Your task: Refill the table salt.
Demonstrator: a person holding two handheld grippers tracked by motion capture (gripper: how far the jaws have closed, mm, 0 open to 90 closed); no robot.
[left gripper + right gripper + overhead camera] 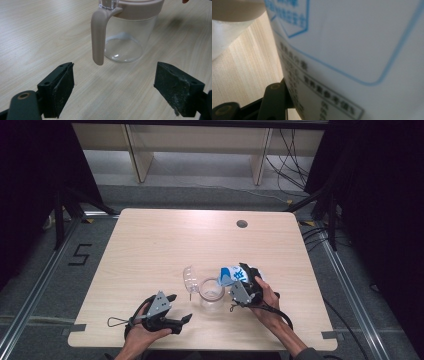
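A clear pitcher [211, 294] with a pink rim and a pink handle [97, 37] stands upright on the table near its front middle; its clear lid [190, 277] is flipped open to the left. My right gripper [240, 277] is shut on a white and blue carton [228, 274], tilted with its top over the pitcher's mouth. In the right gripper view the carton [352, 50] is pressed close, with one finger [274, 100] at its lower left and the pitcher's rim [237, 10] beyond. My left gripper [181, 308] stands open a short way before the pitcher [127, 37], nothing between its fingers.
The light wooden table [150, 245] stretches bare behind the pitcher, with a round cable hole [242, 224] at the back right. Its front edge lies just under both hands. Wooden furniture legs and cables stand on the floor beyond.
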